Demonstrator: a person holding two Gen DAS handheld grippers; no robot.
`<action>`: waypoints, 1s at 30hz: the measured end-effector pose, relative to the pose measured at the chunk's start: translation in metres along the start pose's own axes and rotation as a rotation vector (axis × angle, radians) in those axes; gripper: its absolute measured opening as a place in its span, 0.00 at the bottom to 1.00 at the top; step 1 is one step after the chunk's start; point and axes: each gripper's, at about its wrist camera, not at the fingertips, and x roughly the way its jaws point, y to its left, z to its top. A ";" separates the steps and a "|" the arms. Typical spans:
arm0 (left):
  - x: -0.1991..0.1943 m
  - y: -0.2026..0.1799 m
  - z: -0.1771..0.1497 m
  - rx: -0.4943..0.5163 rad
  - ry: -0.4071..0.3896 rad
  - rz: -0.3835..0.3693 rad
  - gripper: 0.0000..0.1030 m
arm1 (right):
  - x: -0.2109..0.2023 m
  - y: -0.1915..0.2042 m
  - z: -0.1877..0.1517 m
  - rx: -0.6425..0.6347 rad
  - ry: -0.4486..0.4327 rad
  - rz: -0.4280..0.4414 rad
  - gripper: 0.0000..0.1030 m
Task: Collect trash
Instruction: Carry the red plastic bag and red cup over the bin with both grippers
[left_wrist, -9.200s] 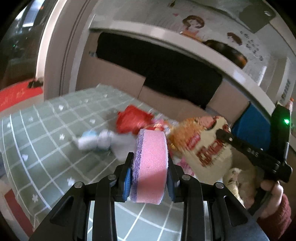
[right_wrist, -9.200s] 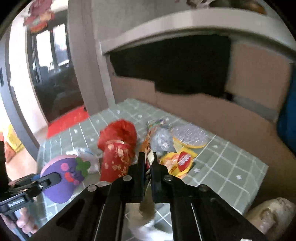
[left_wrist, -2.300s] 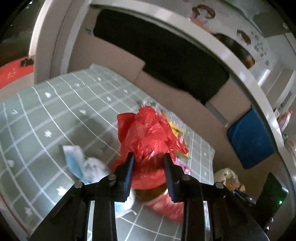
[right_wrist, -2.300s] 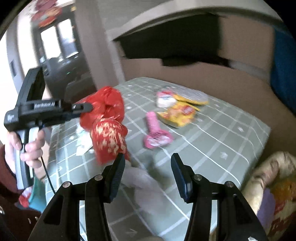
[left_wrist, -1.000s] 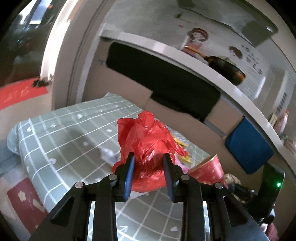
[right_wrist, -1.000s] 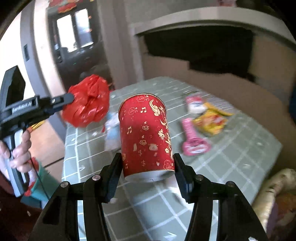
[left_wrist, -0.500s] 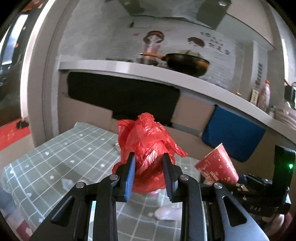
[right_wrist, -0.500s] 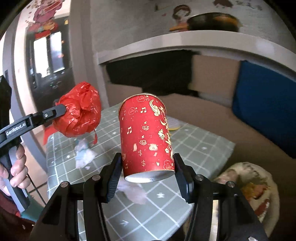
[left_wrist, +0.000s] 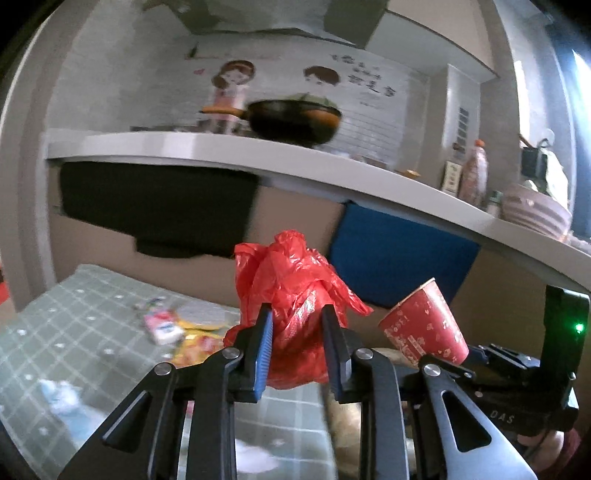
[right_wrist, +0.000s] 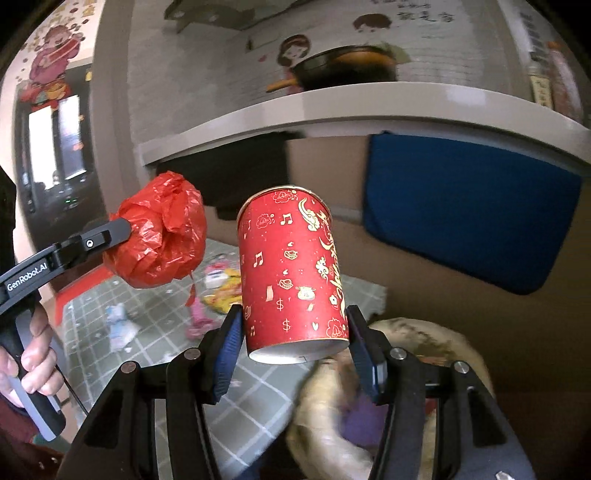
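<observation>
Leave the wrappers (left_wrist: 173, 328) on the green checked table (left_wrist: 55, 325) for later. Keep the left gripper (left_wrist: 297, 347), just now closing tighter, pinched on the crumpled red plastic bag (left_wrist: 291, 288) held aloft between its pads; avoid slackening on such thin, slippery film. Hold the right gripper (right_wrist: 295, 354) clamped on the base of the red paper cup (right_wrist: 291, 273), firmly but without crushing. Carry both rightward, over the open beige sack (right_wrist: 417, 328) just beyond the table edge, probably the trash sack. Centre each above its mouth before releasing, one at a time.
</observation>
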 end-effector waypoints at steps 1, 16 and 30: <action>0.007 -0.006 -0.001 -0.001 0.011 -0.015 0.25 | -0.005 -0.008 -0.001 0.004 -0.007 -0.024 0.50; 0.075 -0.065 -0.031 -0.004 0.150 -0.163 0.24 | -0.024 -0.092 -0.012 0.128 -0.019 -0.194 0.50; 0.112 -0.071 -0.064 -0.035 0.314 -0.211 0.24 | 0.001 -0.112 -0.037 0.173 0.056 -0.194 0.50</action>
